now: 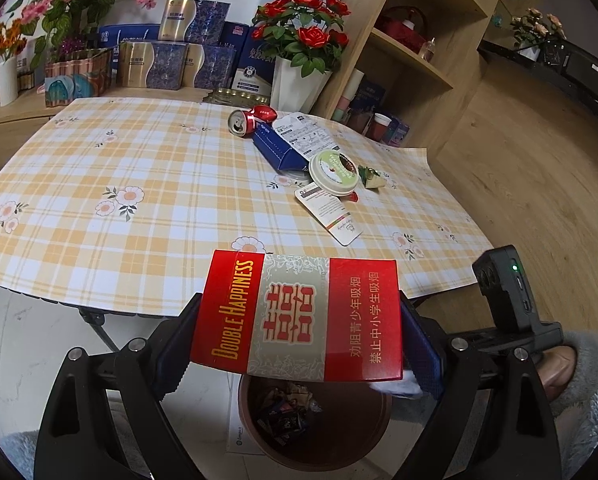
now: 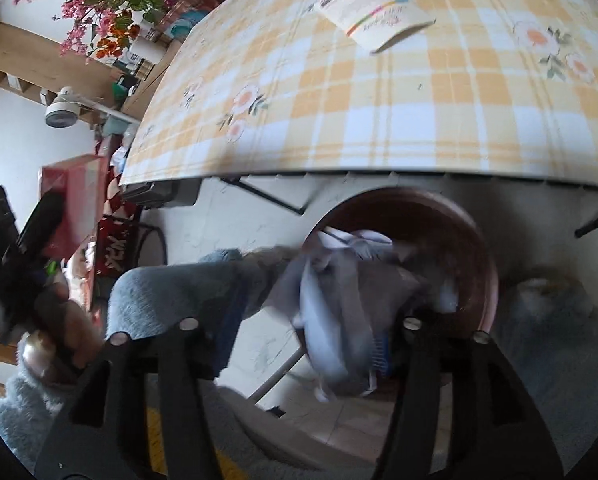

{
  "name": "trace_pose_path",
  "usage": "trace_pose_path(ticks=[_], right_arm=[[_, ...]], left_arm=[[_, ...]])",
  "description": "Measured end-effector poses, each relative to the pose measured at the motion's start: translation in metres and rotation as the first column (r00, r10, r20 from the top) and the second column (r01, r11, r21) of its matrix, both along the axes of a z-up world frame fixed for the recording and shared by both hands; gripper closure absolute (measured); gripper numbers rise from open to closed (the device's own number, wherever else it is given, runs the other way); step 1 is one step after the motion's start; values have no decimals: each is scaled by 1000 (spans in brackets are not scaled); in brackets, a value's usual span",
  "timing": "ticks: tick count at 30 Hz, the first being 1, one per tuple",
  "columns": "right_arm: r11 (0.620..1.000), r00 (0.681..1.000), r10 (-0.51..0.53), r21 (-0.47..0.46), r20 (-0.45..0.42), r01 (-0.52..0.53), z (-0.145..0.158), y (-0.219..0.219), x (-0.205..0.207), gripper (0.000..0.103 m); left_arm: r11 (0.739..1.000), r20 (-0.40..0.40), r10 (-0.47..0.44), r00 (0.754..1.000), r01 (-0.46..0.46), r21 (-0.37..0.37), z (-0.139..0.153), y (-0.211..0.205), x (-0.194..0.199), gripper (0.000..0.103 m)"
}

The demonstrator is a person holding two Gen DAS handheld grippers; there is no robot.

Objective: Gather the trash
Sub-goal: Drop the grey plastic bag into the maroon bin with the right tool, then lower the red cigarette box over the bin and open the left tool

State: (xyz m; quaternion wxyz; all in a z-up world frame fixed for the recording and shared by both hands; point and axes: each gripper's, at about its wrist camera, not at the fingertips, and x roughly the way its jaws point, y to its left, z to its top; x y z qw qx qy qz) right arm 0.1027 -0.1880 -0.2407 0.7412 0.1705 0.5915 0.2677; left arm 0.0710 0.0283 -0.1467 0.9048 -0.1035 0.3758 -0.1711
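Note:
My left gripper [image 1: 299,308] is shut on a red cigarette carton [image 1: 299,316], pads pressing on its two ends, just above a brown bin [image 1: 259,432] with wrappers in it. In the right wrist view my right gripper [image 2: 307,332] hangs over the same bin [image 2: 439,204], pointing steeply down. Its jaws stand apart with a blurred white crumpled tissue [image 2: 331,312] loose between them, floor showing beside the left pad. On the checked table [image 1: 139,168] lie a crushed red can [image 1: 241,122], a blue box [image 1: 279,148], a round pale lid [image 1: 333,170] and a paper card [image 1: 331,210].
The bin stands on the floor just before the table's front edge [image 2: 339,168]. Flower pots [image 1: 299,76] and gift boxes [image 1: 171,64] line the table's far side, with a wooden shelf [image 1: 411,52] to the right. A fuzzy grey sleeve [image 1: 587,392] is at the right.

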Motion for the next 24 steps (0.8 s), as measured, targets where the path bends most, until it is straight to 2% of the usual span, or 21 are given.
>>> trace_pose_path(ticks=[2,5,9,14,19,22,24], right_arm=[[999,999,-36,28,0,36,3,-7,4,36],[995,997,-77,66,20,75,8,-26,10,36],[987,981,-159,57,108,153,25,-47,3,35],[970,933,-240,39,268,239,56,-74,-11,21],[962,893,-244,-20,378,272,83,-91,-10,8],[957,871,-245,-40,426,289,95,-98,-9,6],[957,861,-242,-36,448,287,102,-101,-9,6]], left_arm=[[1000,-5,-4,1000,4,-3,-2,-1,-1,16],[1000,-19,-15,1000,15,1,-6,-5,-1,15],[999,-50,-47,998,48,12,-14,-14,1,15],[993,-81,-100,992,105,56,-24,-32,4,15],[982,-96,-165,982,172,77,-30,-52,7,15],[974,-105,-210,972,217,68,-31,-63,8,13],[973,-112,-215,970,223,65,-30,-66,9,6]])
